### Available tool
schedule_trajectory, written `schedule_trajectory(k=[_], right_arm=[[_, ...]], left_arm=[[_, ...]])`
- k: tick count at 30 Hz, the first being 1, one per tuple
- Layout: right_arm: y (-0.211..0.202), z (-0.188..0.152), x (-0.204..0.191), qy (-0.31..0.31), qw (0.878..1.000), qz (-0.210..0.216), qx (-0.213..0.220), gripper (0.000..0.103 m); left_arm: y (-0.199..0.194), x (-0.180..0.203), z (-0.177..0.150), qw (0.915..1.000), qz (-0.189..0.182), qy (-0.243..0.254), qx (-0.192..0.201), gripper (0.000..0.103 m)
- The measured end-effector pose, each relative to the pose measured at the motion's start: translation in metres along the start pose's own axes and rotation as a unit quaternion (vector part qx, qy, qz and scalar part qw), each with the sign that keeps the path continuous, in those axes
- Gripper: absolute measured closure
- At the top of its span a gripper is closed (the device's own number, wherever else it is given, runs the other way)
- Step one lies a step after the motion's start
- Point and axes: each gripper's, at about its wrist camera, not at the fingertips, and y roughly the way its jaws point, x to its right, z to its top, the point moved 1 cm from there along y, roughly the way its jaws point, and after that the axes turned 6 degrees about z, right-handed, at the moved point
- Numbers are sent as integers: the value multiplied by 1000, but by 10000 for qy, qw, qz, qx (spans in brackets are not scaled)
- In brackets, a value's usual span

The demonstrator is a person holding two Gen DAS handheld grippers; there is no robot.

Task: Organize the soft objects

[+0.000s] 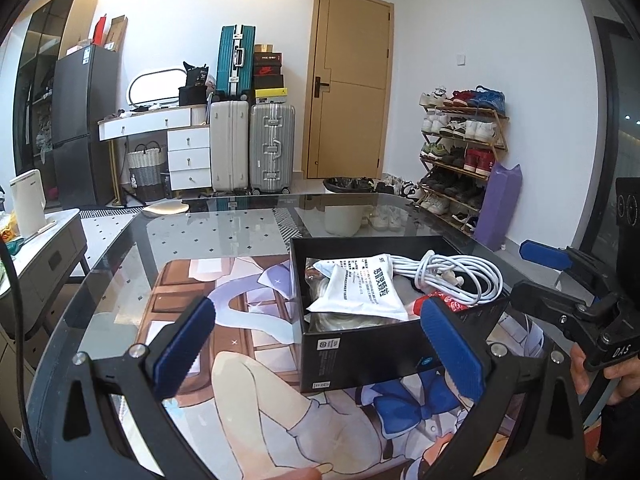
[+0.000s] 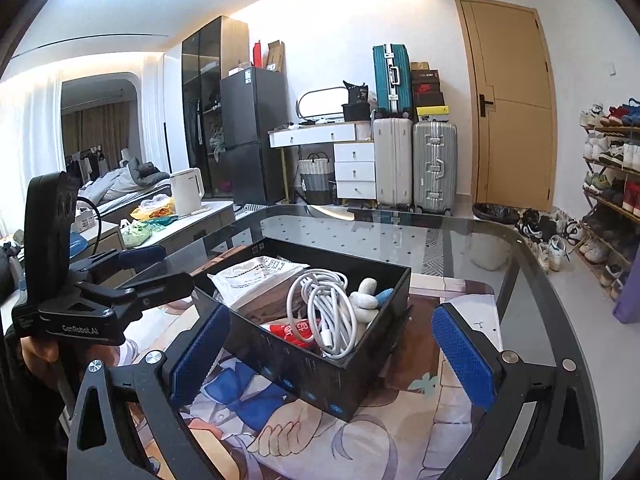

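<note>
— Both blue pads of the left gripper (image 1: 320, 344) stand wide apart, holding nothing, just before the black box (image 1: 360, 356) on the counter (image 1: 224, 228).

— Likewise the right gripper (image 2: 332, 356): spread, empty; white cable (image 2: 324, 308) and plush toy (image 2: 366, 298) lie inside that box (image 2: 304, 376).

The right hand-held gripper (image 2: 334, 354) hangs with its blue pads wide apart and nothing between them, over the printed mat (image 2: 416, 432) on the glass table (image 2: 532, 280). Ahead of it a black box (image 2: 304, 372) sits on the mat, holding a coiled white cable (image 2: 326, 308), a white packet (image 2: 256, 276), a red pouch (image 2: 294, 330) and a small white plush (image 2: 366, 298). At that box's left side the left hand-held gripper (image 2: 160, 266) reaches toward it, and whether it touches cannot be told.
</note>
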Motion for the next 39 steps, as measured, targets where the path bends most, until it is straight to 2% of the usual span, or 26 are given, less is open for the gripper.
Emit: schedule_trajectory(k=[39], right_arm=[[-9,0,-8,-139,9998,-33,119,1]], left_arm=[[-5,7,-1,9999,91,71,87,0]])
